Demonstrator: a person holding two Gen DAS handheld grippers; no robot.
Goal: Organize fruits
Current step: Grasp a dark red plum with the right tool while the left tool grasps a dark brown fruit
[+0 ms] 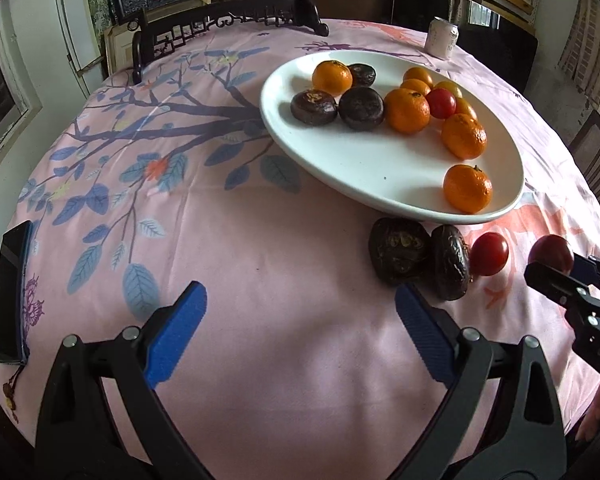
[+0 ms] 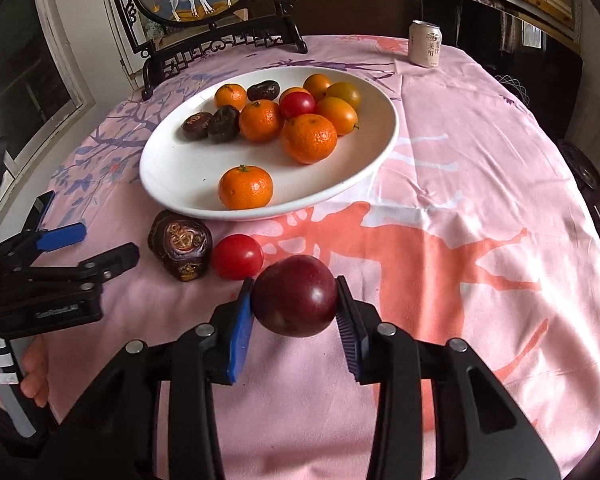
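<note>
plate [image 2: 384, 148]: white, on pink tablecloth [image 2: 460, 208], already carries most fruit | right gripper [image 2: 295, 312]: pads clamped on dark red plum [image 2: 295, 302], low over the cloth just before the plate | plum: nearly round, long axis unclear | left gripper [image 1: 300, 328]: wide apart, empty | step: lift clear, carry over rim, set into bare spot

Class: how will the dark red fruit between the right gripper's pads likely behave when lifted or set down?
The dark red fruit is round, so likely rolls. Its glossy skin may slip in the right gripper. Its unbroken skin suggests it is firm.
</note>
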